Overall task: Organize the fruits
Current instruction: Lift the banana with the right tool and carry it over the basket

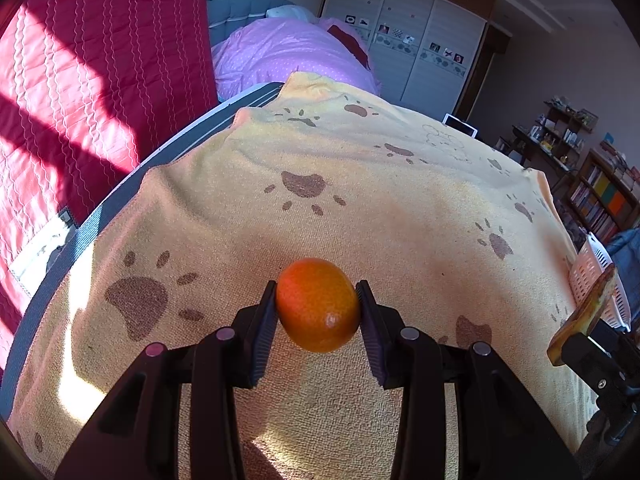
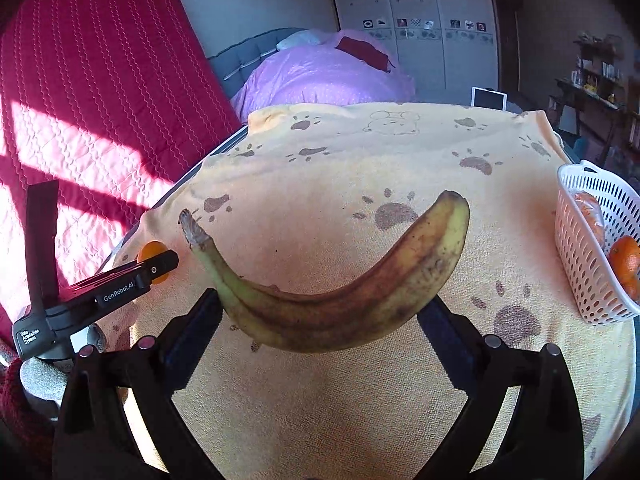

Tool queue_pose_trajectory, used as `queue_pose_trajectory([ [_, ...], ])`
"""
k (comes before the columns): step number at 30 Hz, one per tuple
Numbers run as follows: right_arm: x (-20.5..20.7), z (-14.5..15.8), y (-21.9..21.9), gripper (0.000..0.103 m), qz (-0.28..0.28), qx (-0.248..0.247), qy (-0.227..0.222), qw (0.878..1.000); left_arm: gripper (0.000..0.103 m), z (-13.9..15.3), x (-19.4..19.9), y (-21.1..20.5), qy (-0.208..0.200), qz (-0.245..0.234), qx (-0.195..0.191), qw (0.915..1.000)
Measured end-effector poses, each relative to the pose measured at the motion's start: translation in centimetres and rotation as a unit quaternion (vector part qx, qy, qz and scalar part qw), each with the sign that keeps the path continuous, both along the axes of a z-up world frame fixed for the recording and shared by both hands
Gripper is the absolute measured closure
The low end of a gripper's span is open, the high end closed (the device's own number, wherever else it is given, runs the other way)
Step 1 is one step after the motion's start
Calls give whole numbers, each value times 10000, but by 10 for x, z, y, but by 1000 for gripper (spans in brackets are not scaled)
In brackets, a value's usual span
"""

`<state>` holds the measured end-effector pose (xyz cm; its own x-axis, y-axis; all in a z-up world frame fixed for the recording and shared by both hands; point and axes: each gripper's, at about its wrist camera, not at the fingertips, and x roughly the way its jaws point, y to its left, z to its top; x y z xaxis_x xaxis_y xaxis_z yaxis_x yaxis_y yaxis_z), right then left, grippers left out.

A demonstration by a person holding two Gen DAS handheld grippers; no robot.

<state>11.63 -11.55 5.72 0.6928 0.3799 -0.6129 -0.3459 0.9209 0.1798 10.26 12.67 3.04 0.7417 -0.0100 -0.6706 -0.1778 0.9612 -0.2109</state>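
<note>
Black pads of the left gripper [image 1: 318, 312] clamp one orange [image 1: 318, 305] above the yellow paw-print towel [image 1: 360, 200]. One spotted banana [image 2: 336, 304] lies crosswise, pinched in the right gripper [image 2: 320, 312]. Farther right, one white perforated basket [image 2: 580, 264] on the towel holds two oranges [image 2: 626, 264].

White basket [image 2: 588, 256] — far side cut off by frame edge.
</note>
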Motion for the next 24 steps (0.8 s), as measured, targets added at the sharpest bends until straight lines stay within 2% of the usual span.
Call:
queue_pose_trajectory([
  [12, -5, 33, -71, 4, -862, 237, -380, 9953, 64, 8, -5, -3, -104, -70, 88, 9999],
  [24, -4, 45, -171, 4, -1984, 136, -440, 9790, 64, 21, -11, -21, -201, -368, 34, 9991],
])
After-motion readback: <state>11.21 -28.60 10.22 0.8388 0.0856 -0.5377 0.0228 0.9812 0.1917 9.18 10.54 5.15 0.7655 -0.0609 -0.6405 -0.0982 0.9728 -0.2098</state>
